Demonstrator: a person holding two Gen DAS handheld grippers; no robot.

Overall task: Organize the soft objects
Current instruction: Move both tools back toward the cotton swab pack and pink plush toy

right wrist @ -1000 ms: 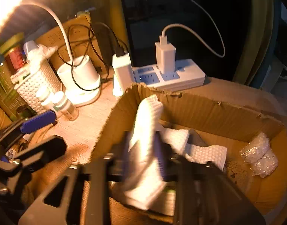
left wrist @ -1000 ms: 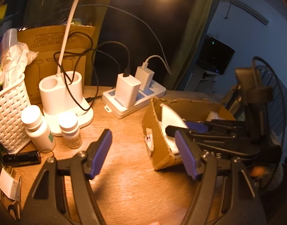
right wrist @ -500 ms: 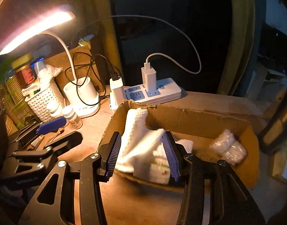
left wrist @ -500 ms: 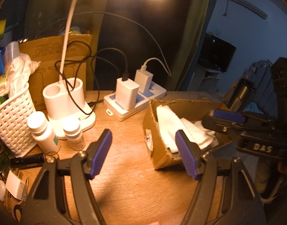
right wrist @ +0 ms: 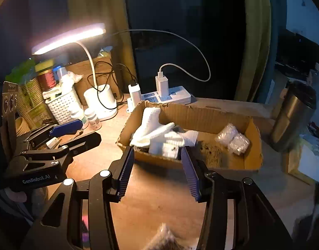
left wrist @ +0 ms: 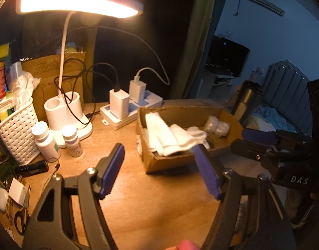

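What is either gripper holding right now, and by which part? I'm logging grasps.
Nothing. The left gripper and right gripper are both open and empty; the white cloths lie in the cardboard box.

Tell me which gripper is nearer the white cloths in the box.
Right. The right gripper sits open just before the white cloths; the left gripper hangs open farther back over the table.

A lit desk lamp (left wrist: 76, 6), power strip (left wrist: 132, 112), white basket (left wrist: 15, 129) and two bottles (left wrist: 45, 140) on the desk
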